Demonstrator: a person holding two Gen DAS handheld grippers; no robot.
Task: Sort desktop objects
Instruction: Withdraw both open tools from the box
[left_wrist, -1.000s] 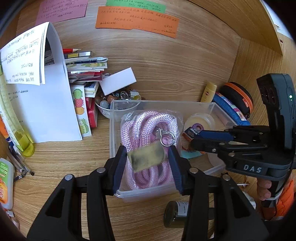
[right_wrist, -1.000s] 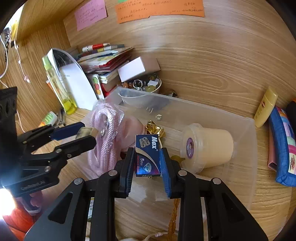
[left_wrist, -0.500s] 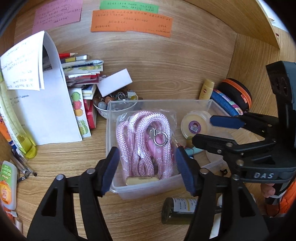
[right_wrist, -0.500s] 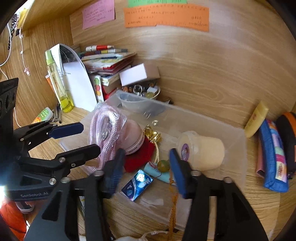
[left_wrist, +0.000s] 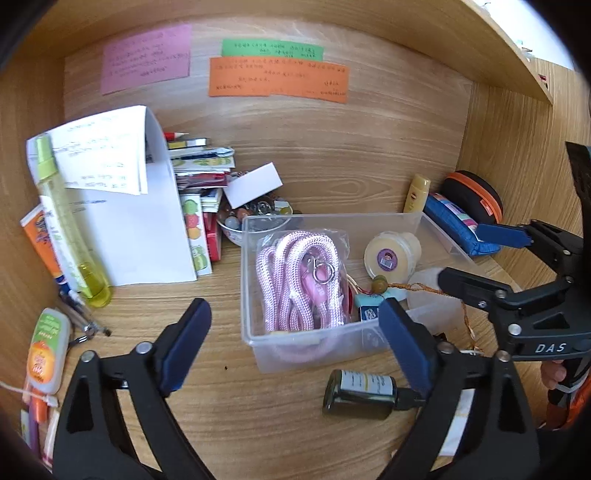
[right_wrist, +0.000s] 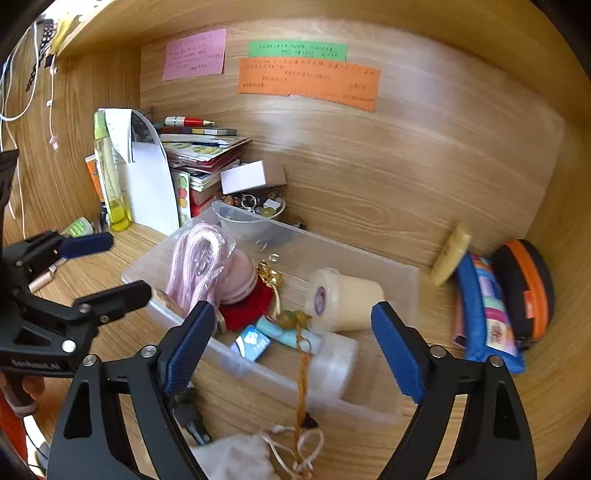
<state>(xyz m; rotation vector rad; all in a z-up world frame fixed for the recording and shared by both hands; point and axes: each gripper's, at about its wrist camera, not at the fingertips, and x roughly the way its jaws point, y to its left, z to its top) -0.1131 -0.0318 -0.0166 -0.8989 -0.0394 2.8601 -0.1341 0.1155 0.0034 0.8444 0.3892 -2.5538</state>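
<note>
A clear plastic bin (left_wrist: 295, 347) (right_wrist: 369, 266) sits on the wooden desk. In it lie a bagged pink rope (left_wrist: 299, 273) (right_wrist: 195, 266), a small blue box (left_wrist: 367, 312) (right_wrist: 251, 341), a cream round tub (left_wrist: 391, 251) (right_wrist: 343, 299) and a beaded tassel cord (left_wrist: 380, 284) (right_wrist: 295, 317). My left gripper (left_wrist: 295, 343) (right_wrist: 110, 266) is open and empty, held above the bin's near edge. My right gripper (right_wrist: 291, 347) (left_wrist: 476, 258) is open and empty, above the bin's near right side.
A dark bottle (left_wrist: 358, 393) lies in front of the bin. At the left are a folded white paper (left_wrist: 140, 206), a yellow spray bottle (left_wrist: 70, 229), stacked books (left_wrist: 199, 173) and a bead bowl (left_wrist: 251, 214). At the right are a blue pouch (right_wrist: 487, 310) and black-orange case (right_wrist: 528, 288).
Both grippers opened and pulled back from the bin. The left let go of the pink rope bag and the right let go of the blue box; both now lie in the bin.
</note>
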